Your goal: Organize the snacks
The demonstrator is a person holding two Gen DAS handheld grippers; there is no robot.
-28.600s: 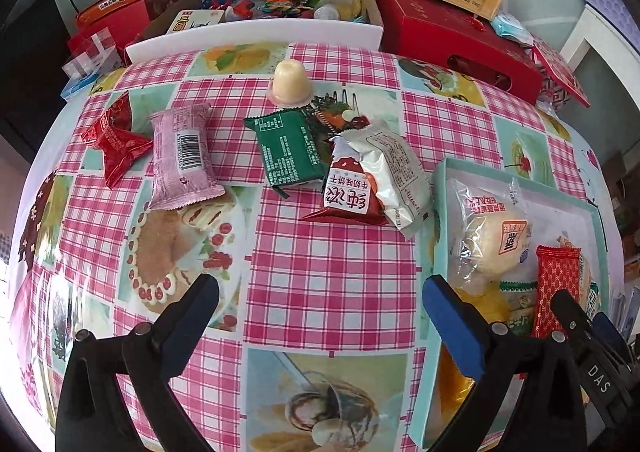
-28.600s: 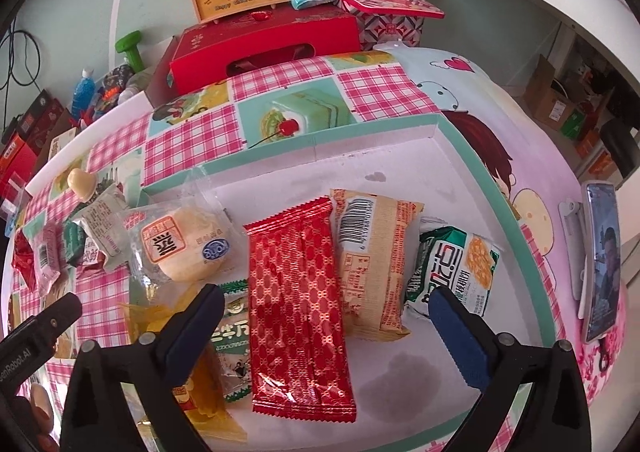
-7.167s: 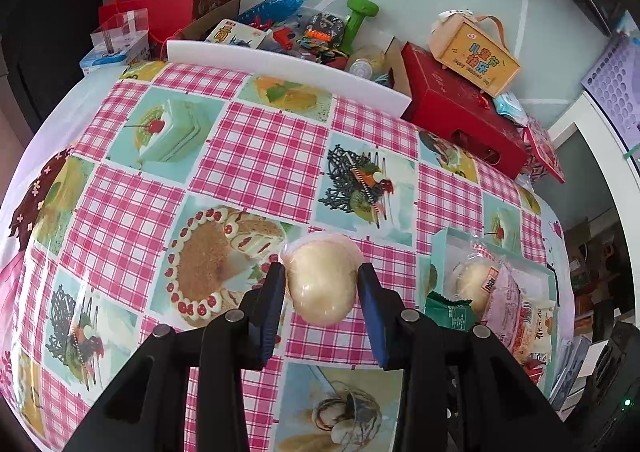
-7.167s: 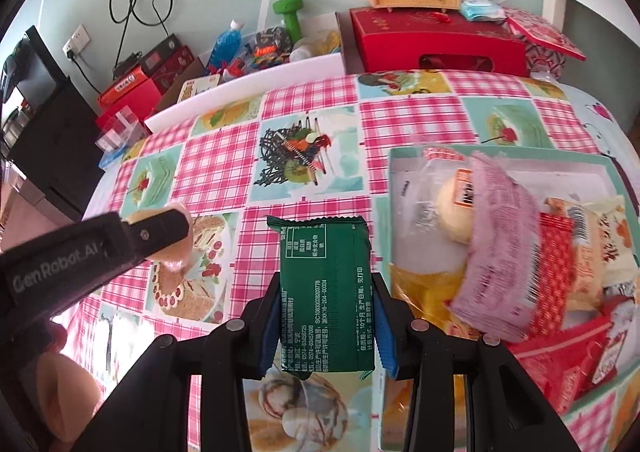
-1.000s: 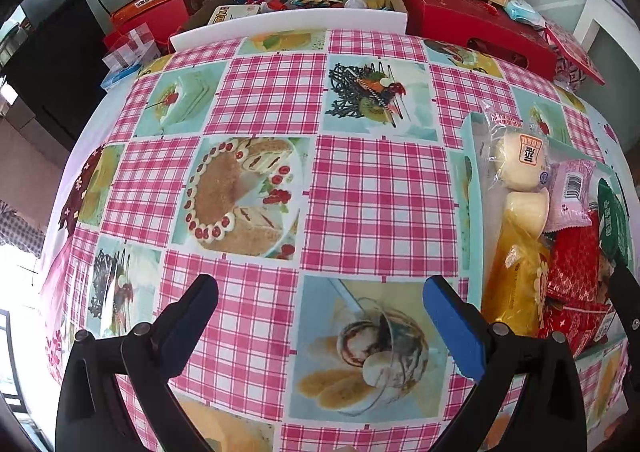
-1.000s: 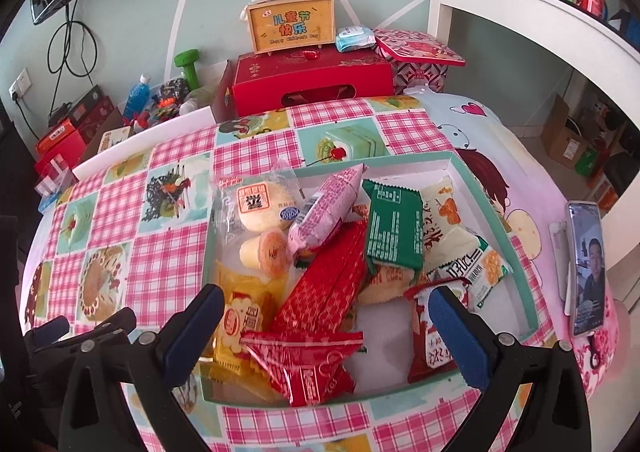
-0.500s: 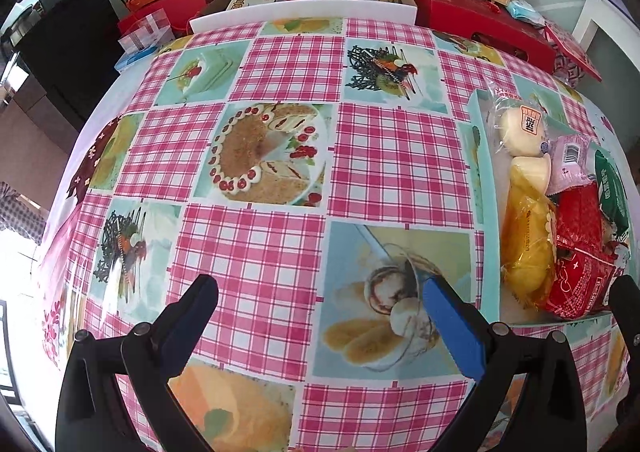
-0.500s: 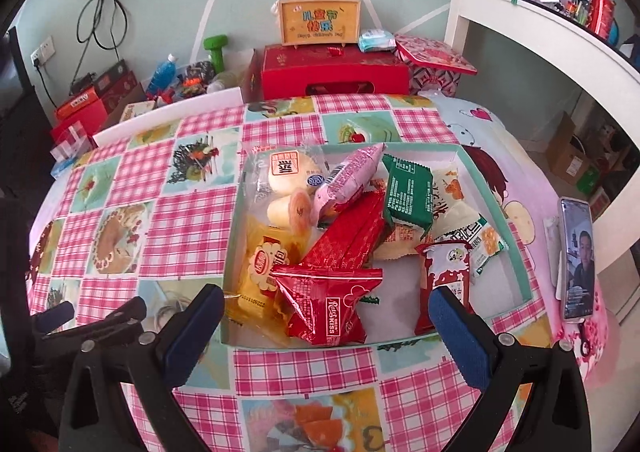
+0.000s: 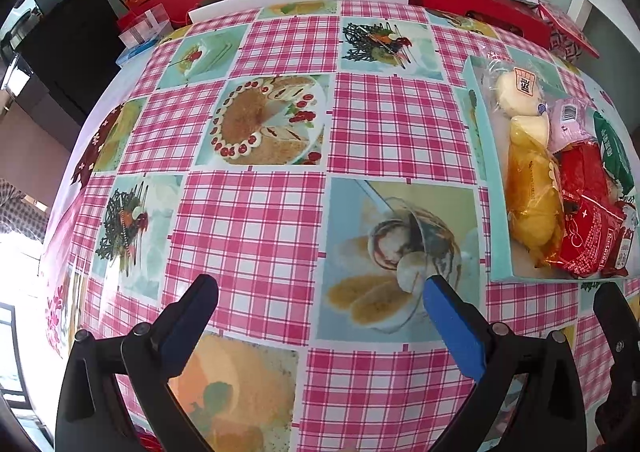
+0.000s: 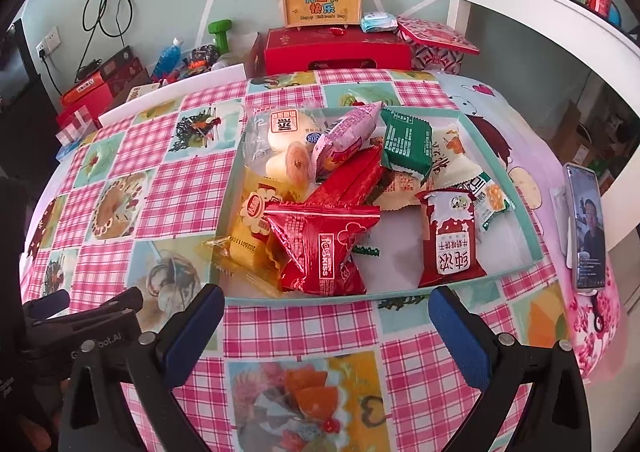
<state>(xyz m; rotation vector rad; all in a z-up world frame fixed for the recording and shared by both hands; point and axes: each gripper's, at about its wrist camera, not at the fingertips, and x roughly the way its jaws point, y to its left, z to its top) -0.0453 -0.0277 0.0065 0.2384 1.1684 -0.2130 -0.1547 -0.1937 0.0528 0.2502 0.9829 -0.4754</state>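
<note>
Right wrist: phone (image 10: 586, 220) beside snack tray (image 10: 516, 188).

glossy crinkled foil-plastic snack wrappers (image 10: 320, 248), smooth matt tray (image 10: 520, 236), slick vinyl-look tablecloth (image 9: 248, 220), matt black plastic gripper (image 10: 320, 332)

Both grippers are pulling back from the tray (image 10: 532, 248), which is now sitting farther from both cameras. The left gripper (image 9: 320, 316) and right gripper (image 10: 326, 316), earlier clamping the jelly cup (image 10: 292, 166) and green packet (image 10: 406, 144), are now spread wide and holding nothing; both snacks are lying in the tray.
</note>
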